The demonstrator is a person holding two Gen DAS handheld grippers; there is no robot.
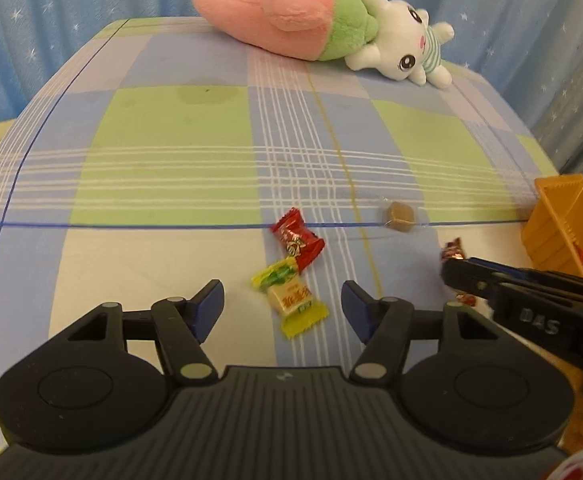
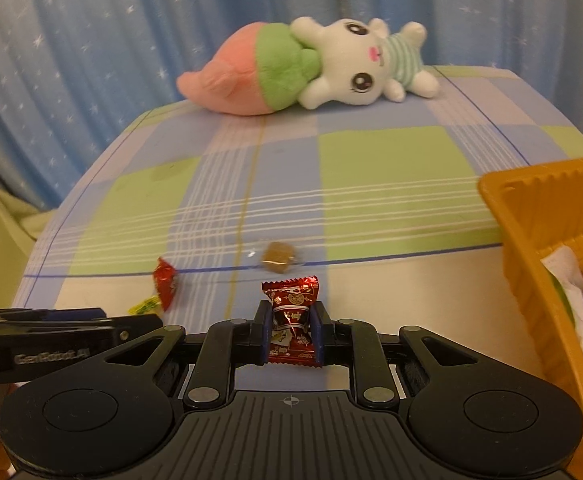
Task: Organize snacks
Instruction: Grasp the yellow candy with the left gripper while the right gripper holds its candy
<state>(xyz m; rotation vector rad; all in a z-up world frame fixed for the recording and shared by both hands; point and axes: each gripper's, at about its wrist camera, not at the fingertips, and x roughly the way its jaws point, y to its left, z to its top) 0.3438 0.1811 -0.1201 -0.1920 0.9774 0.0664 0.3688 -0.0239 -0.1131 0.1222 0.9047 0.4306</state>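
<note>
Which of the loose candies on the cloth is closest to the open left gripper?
The yellow-wrapped candy, lying between the left gripper fingers. The bright red candy lies just beyond it; the brown cube is farther right.

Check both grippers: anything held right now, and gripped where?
The right gripper is shut on a dark red candy, pads on the wrapper's two side edges, lower half. The left gripper is open over the yellow candy, holding nothing.

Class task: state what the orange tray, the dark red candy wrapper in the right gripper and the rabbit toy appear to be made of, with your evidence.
Orange tray: probably thin moulded plastic, judging by its ribbed, slightly glossy walls.
Dark red candy wrapper: likely metallised film; shiny, creased, with serrated ends.
Rabbit toy: plush fabric, matte and fuzzy.
</note>
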